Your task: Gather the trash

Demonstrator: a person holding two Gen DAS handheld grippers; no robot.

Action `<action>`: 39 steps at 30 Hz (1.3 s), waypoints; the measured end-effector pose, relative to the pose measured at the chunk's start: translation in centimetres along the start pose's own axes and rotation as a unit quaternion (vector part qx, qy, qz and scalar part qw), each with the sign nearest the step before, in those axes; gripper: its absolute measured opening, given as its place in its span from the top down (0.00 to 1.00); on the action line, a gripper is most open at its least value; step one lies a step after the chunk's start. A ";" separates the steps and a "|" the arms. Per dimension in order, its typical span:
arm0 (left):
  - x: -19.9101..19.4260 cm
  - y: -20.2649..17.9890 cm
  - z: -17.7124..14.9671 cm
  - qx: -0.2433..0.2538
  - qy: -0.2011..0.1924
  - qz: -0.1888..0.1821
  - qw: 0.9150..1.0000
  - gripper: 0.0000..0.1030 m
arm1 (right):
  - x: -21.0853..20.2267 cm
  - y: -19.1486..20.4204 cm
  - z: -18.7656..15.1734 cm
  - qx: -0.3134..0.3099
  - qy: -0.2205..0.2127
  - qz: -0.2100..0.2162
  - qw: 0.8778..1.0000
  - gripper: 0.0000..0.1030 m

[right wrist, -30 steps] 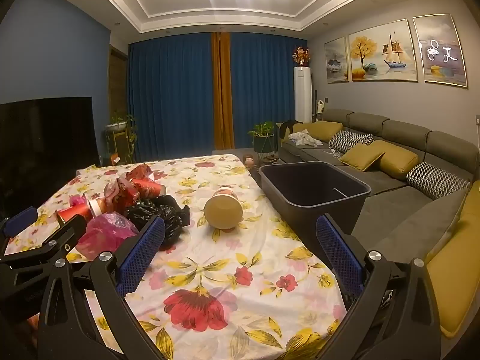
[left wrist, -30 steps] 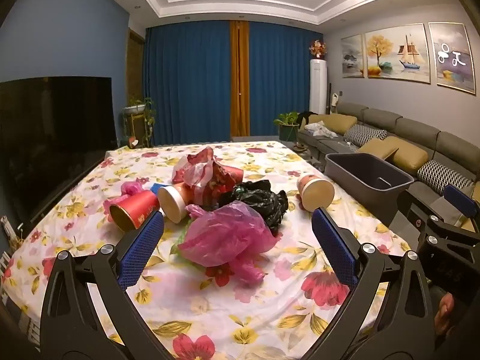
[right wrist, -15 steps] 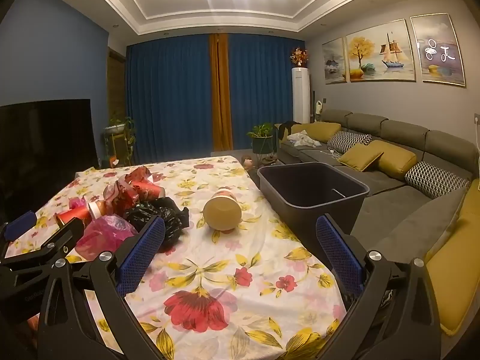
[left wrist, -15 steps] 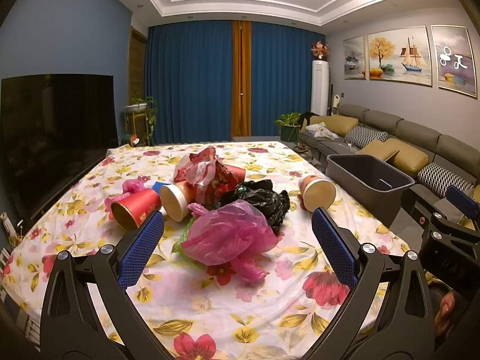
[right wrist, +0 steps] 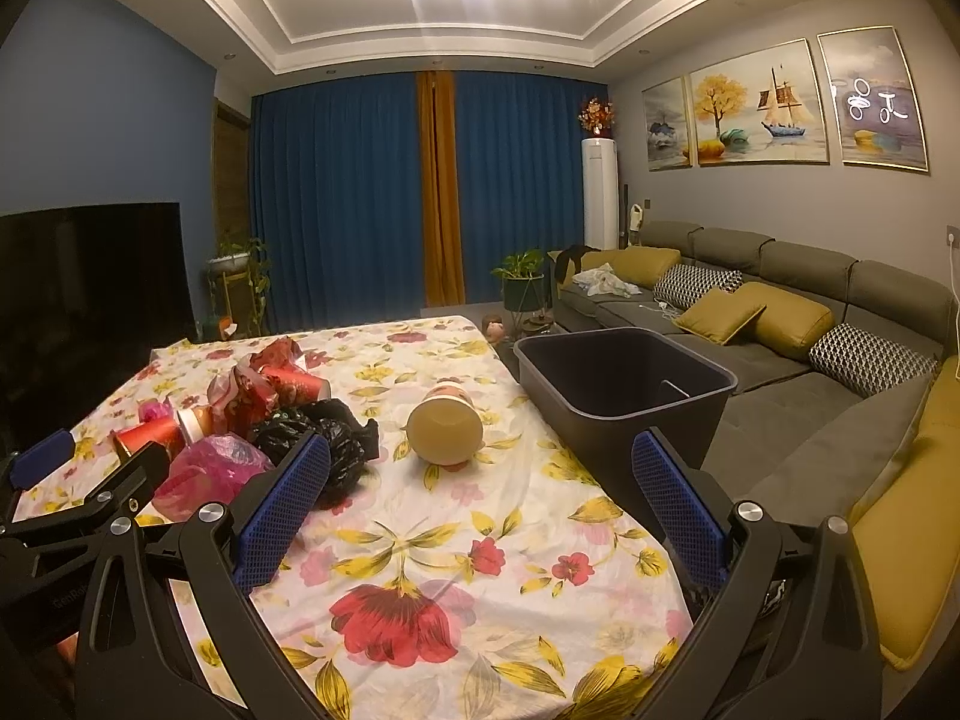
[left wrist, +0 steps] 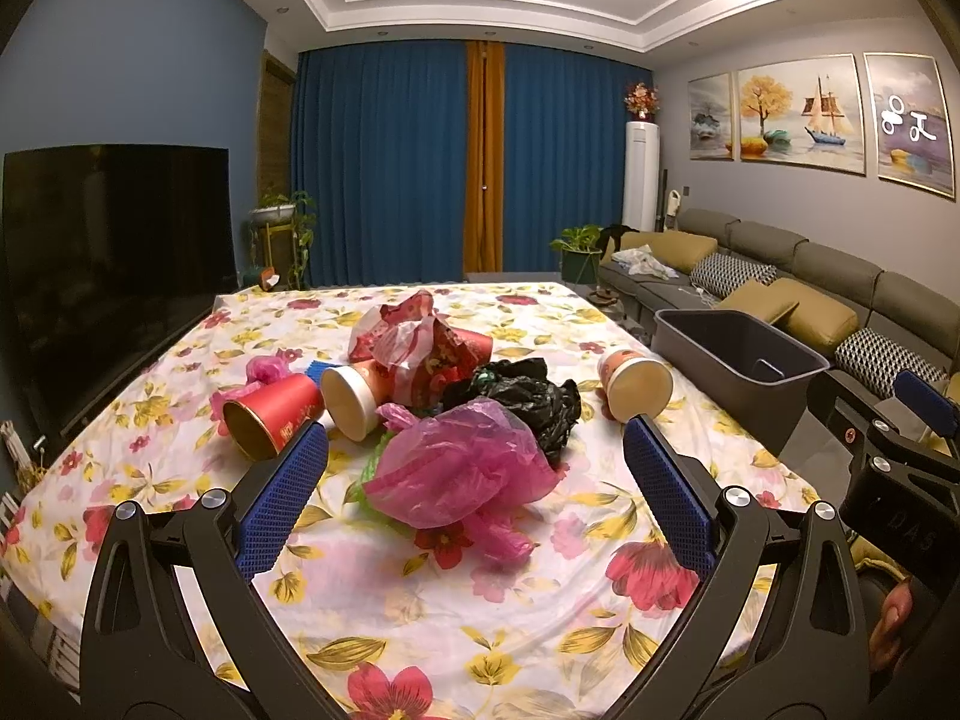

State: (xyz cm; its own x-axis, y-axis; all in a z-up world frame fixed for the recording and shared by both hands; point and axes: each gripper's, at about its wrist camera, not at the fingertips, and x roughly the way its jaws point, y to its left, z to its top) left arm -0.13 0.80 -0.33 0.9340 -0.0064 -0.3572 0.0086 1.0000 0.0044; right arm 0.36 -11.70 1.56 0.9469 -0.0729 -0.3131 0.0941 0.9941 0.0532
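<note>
Hovering over the near edge of the worktop (left wrist: 180, 468), I hold both sets of jaws spread wide with nothing between them. My left gripper (left wrist: 477, 480) frames a crumpled pink plastic bag (left wrist: 462, 468) that lies just ahead on the flowered cloth. Touching it at the back is a crumpled black plastic bag (left wrist: 528, 393). Behind those sits a red and white wrapper (left wrist: 414, 348), bunched up, with a red cup (left wrist: 471, 345) lying against it. To the left, two more cups lie on their sides: a red paper cup (left wrist: 270, 420) with its mouth toward me, and just beside it a cup with a pale bottom (left wrist: 351, 396) facing me. A scrap of pink plastic (left wrist: 264, 369) lies behind the red paper cup.

Apart from the pile, toward the right, a lone paper cup (right wrist: 447, 429) lies on its side, its pale base turned to my right gripper (right wrist: 480, 492). That gripper hangs above bare flowered cloth, nearer the right edge of the worktop. Just beyond that edge stands a dark gray bin (right wrist: 624, 384), open at the top. Its inside is too dark for me to tell more. A gray sofa (right wrist: 780, 324) with yellow cushions runs along the wall past the bin.
</note>
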 end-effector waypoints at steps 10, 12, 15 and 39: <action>0.0 0.0 0.0 0.001 0.000 0.000 1.000 0.06 | -0.1 0.0 0.0 0.000 0.000 0.000 1.000 0.05; 0.0 0.1 0.0 0.000 0.000 -0.001 1.000 0.06 | -0.1 0.0 0.0 0.000 -0.001 0.000 1.000 0.05; 0.0 0.0 0.0 0.000 0.000 -0.001 1.000 0.06 | -0.1 0.0 0.0 0.001 -0.001 0.000 1.000 0.05; 0.0 0.2 0.0 -0.002 0.001 -0.001 1.000 0.06 | -0.3 0.0 0.2 0.003 -0.007 -0.001 1.000 0.05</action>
State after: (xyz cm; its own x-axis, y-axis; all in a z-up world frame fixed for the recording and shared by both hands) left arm -0.09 0.95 -0.30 0.9336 -0.0094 -0.3583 0.0099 1.0000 -0.0004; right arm 0.18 -11.70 1.86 0.9506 -0.0769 -0.3007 0.0986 0.9935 0.0576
